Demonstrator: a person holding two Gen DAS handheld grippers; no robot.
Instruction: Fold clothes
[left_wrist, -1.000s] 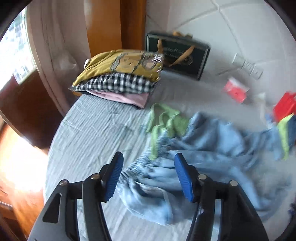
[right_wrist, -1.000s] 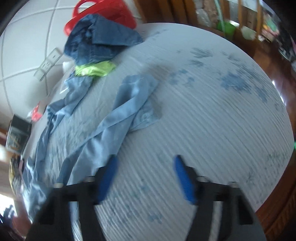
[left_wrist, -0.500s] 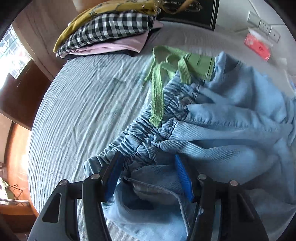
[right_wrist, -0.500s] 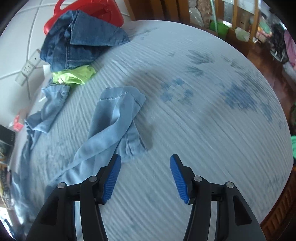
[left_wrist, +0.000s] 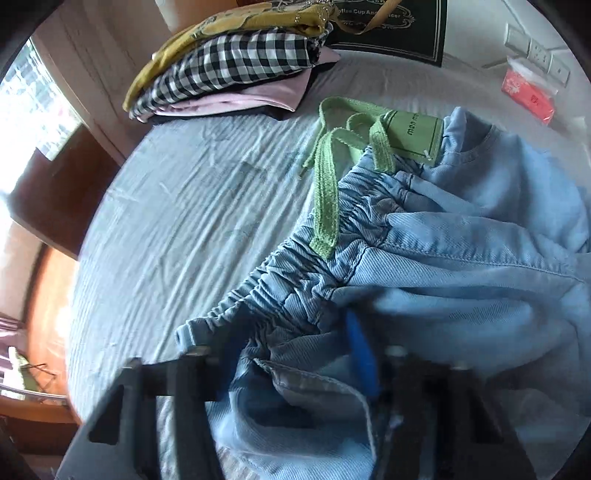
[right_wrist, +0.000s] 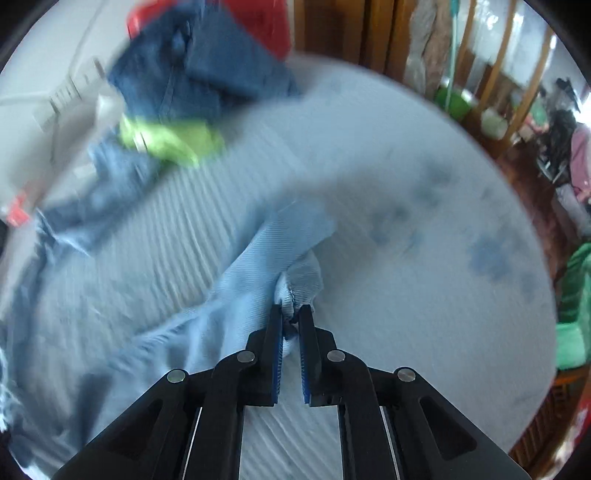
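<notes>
— Item one, garments: how many on the bed?

— One pair of light blue trousers (left_wrist: 461, 266), spread loose on the bedsheet (left_wrist: 192, 206); its gathered waistband lies just ahead of the left gripper (left_wrist: 291, 354), its leg end (right_wrist: 291, 251) sits in the right gripper (right_wrist: 290, 317). One green drawstring (left_wrist: 325, 192), two loose ends, lying over the waistband. One stack of folded clothes (left_wrist: 236, 66), far ahead and to the left of the left gripper: three layers counted, mustard on top, black-and-white check, pink beneath. One dark blue garment (right_wrist: 199, 74) and one lime-green piece (right_wrist: 173, 140), heaped far ahead-left of the right gripper.

— Grippers?

— Two. Right: jaws drawn nearly together, pinching the trouser hem between the blue pads (right_wrist: 277, 354). Left: blurred; only one blue pad shows clearly and fabric covers the rest, so I cannot tell its opening.

— Sundries?

— One dark gift bag (left_wrist: 391, 26) behind the stack, one red packet (left_wrist: 528, 96) far ahead-right.

— Changes from half a second back?

— The right gripper stood wide and empty beside the leg end; now it is clamped on it. The left one sits deeper in the waistband folds.
</notes>
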